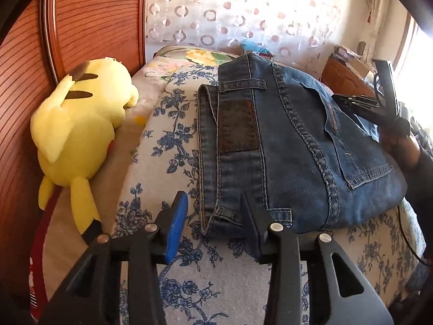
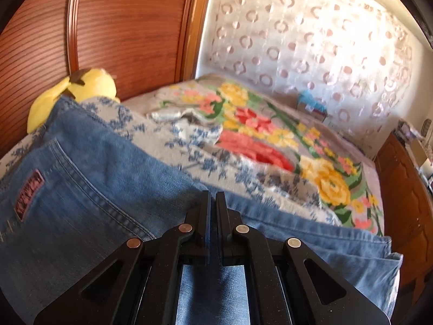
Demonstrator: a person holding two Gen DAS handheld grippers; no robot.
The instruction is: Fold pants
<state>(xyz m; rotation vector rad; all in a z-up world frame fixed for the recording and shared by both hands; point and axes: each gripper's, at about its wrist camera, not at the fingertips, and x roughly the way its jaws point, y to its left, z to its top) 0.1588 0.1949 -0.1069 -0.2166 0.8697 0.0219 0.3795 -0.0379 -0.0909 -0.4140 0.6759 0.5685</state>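
Pants [image 1: 292, 140] under parted left tool [image 1: 213, 214]; right tool [image 2: 213, 203] pinched together.

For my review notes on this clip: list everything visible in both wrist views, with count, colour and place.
jeans: one, blue denim, folded on the bed, waistband toward the left gripper
plush toy: one, yellow, lying against the headboard
headboard: one, reddish-brown wood, behind the toy
bedspread: one, white with blue flowers, under the jeans
blanket: one, bright floral, beyond the bedspread
curtain: one, white with rings, back wall
cabinet: one, brown wood, right of the bed
left gripper: black with blue pad, open at the waistband corner
right gripper: black, shut, over the jeans
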